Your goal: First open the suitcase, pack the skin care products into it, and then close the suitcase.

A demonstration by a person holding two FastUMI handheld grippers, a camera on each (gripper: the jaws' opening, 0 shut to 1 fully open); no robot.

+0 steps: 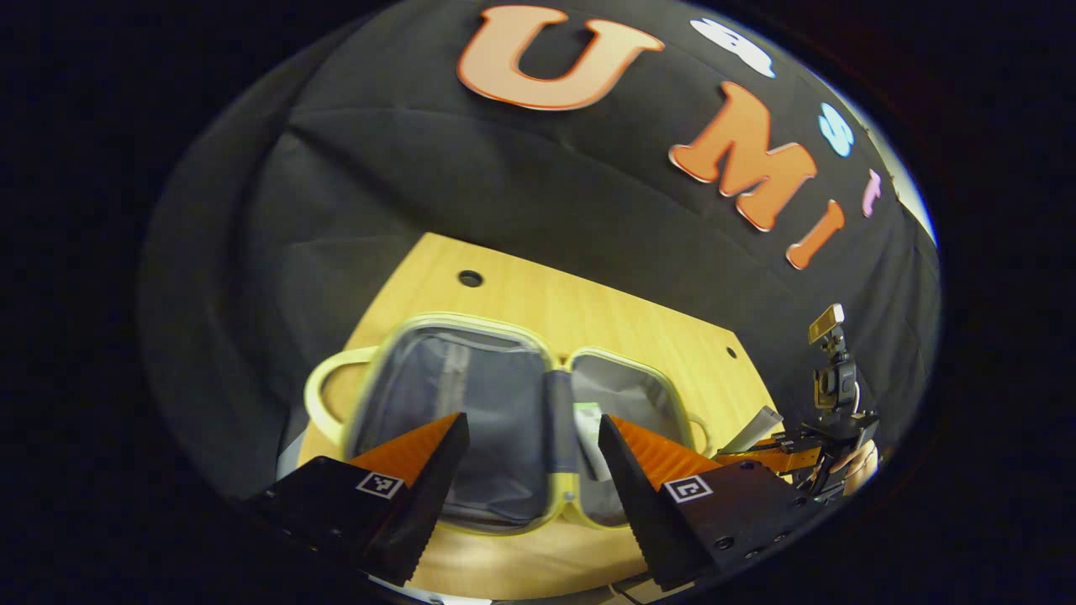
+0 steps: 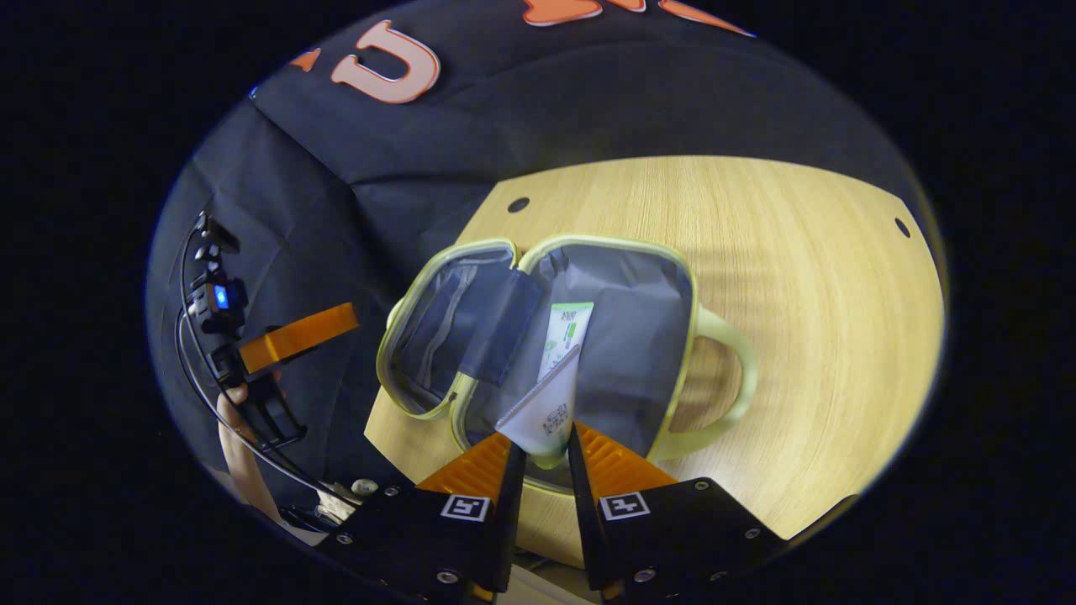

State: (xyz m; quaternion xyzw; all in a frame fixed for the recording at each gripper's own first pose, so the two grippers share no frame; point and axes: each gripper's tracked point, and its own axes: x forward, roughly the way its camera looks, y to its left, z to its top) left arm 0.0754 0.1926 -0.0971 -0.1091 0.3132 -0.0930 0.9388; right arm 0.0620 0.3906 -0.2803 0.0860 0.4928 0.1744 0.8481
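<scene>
A small suitcase [image 2: 538, 336] lies open on a wooden counter [image 2: 799, 319], its two grey-lined halves spread flat and rimmed in pale yellow-green, a loop handle [image 2: 723, 378] on the outer side of each half. Inside the right-hand half, as the right gripper view shows it, a white box [image 2: 567, 332] with green print rests on the lining beside the hinge flap. Just above the near rim, a white tube [image 2: 546, 412] is pinched between the fingers of the right gripper [image 2: 546, 458] — its crimped end tilted up over the case, its cap end down between the fingers. In the left gripper view, the left gripper [image 1: 530, 470] hangs over the near edge of the case with its fingers spread wide, gripping nothing, the hinge showing in the gap between them. The right gripper, with part of a hand on it, shows at the far right of that view. Black cloth [image 2: 504, 126] — the booth's wall — backs the counter.
</scene>
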